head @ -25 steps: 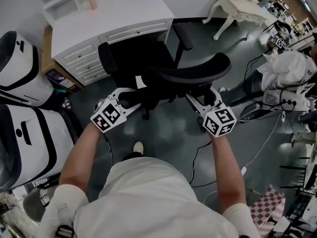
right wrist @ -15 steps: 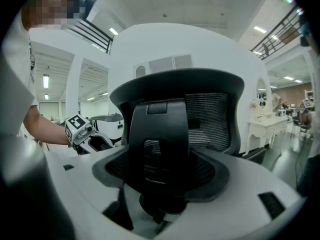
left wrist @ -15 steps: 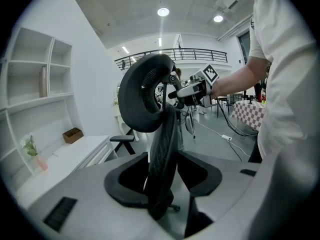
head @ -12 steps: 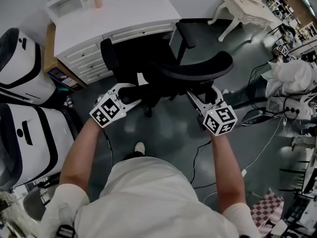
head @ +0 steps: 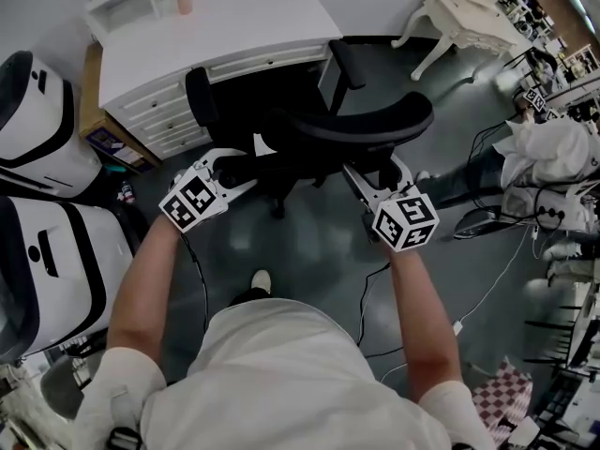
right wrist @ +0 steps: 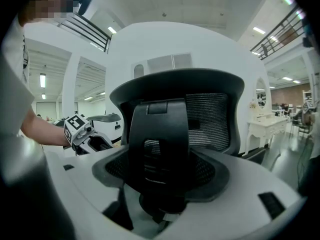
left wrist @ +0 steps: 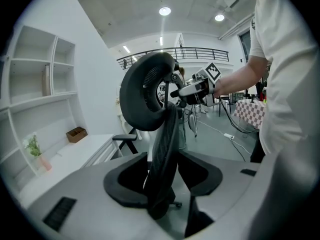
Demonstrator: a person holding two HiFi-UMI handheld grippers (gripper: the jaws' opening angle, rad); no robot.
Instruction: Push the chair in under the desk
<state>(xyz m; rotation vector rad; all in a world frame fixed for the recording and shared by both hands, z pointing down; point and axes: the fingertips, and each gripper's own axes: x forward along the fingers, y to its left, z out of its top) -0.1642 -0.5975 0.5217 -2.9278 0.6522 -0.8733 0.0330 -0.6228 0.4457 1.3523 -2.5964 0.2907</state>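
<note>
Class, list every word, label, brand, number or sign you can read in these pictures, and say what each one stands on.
No words or numbers can be read.
Left tool: its cube bears black-and-white square patterns, no letters; its jaws have just been opening, with the edge of the chair between them.
Right tool: same patterns, no letters.
Cluttered desks at the far right: too small to read.

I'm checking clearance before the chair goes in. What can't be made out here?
Space under the desk: head view, hidden by its top and the chair.
Desk itself: right gripper view, hidden behind the backrest.
Small items on the floor beside the drawers: head view, too small to name.
</note>
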